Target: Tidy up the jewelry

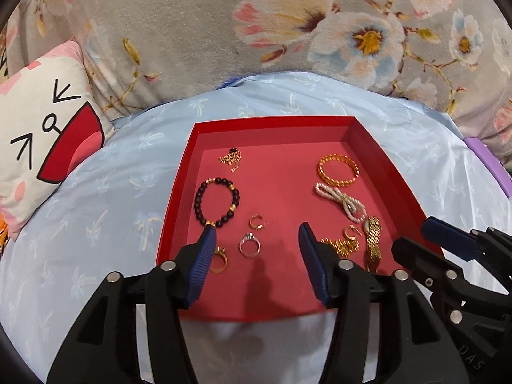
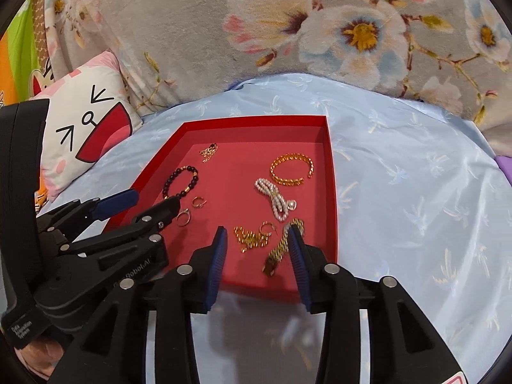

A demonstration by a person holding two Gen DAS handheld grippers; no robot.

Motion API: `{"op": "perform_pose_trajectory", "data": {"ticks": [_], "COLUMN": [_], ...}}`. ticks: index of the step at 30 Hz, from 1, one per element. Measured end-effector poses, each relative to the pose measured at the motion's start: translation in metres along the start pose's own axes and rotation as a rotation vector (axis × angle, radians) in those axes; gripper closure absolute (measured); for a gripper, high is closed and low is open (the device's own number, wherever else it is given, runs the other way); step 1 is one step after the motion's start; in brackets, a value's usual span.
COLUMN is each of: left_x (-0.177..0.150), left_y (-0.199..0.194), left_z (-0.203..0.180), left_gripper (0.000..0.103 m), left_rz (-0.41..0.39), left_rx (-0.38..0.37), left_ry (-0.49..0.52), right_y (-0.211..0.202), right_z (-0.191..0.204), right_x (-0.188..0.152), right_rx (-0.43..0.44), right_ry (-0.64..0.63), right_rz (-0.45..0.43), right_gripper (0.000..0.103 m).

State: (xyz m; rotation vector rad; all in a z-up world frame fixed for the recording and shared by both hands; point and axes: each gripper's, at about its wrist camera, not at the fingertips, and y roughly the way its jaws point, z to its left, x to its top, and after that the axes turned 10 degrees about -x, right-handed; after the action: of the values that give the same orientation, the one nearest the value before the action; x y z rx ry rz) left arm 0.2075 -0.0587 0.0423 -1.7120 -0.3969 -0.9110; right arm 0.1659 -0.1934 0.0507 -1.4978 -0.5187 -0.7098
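A red tray [image 1: 272,121] [image 2: 256,119] lies on the bed with jewelry spread over its floor. On the left are a dark bead bracelet [image 1: 200,206] [image 2: 168,184], a fine gold chain [image 1: 232,158] and three rings, one of them silver [image 1: 247,239]. On the right are a gold bangle [image 1: 336,181] [image 2: 288,180], a pearl strand [image 1: 339,200] [image 2: 275,198], a gold chain heap [image 2: 252,238] and a gold watch [image 1: 372,240] [image 2: 280,249]. My left gripper [image 1: 257,228] [image 2: 156,197] hangs open above the rings. My right gripper [image 2: 257,229] [image 1: 411,234] is open over the chain heap, gripping nothing.
The tray rests on a light-blue sheet [image 1: 112,208]. A cartoon-face pillow [image 1: 48,147] sits to the left and a grey floral blanket [image 1: 192,32] rises behind. A purple object [image 1: 486,163] shows at the right edge.
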Motion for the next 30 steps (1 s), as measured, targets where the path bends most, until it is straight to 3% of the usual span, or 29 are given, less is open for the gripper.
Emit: {"op": "perform_pose_trajectory", "data": {"ticks": [7,11,20,24,26,30], "left_x": [-0.025,-0.046,-0.089,-0.096,-0.096,-0.095], "left_y": [-0.028,-0.038,-0.043,-0.049,-0.054,-0.055], "left_z": [-0.013,-0.018,-0.024,-0.022,-0.021,-0.022], "left_gripper": [0.048,0.038,0.034,0.027,0.018,0.016], "left_rz": [-0.004,-0.002,0.021,0.014,-0.014,-0.019], "left_rx": [0.012,0.041,0.101,0.119,0.133,0.163], "left_ry": [-0.002,0.004,0.022,0.003,-0.008,-0.008], "right_y": [-0.030,-0.039,-0.049,-0.050,-0.050,-0.047], "right_z": [-0.004,-0.006,-0.003,-0.005,-0.007,-0.004], "right_x": [-0.028,-0.047,-0.092,-0.100,-0.103,-0.106], "right_rx": [-0.015,-0.029,-0.105,-0.103,-0.107,-0.139], "right_ry": [0.021,0.027,0.002,0.021,0.029,0.015], "right_rz": [-0.013,-0.007,-0.011,-0.014,-0.018,-0.017], "right_gripper": [0.053,0.050,0.039,0.033,0.032,0.032]}}
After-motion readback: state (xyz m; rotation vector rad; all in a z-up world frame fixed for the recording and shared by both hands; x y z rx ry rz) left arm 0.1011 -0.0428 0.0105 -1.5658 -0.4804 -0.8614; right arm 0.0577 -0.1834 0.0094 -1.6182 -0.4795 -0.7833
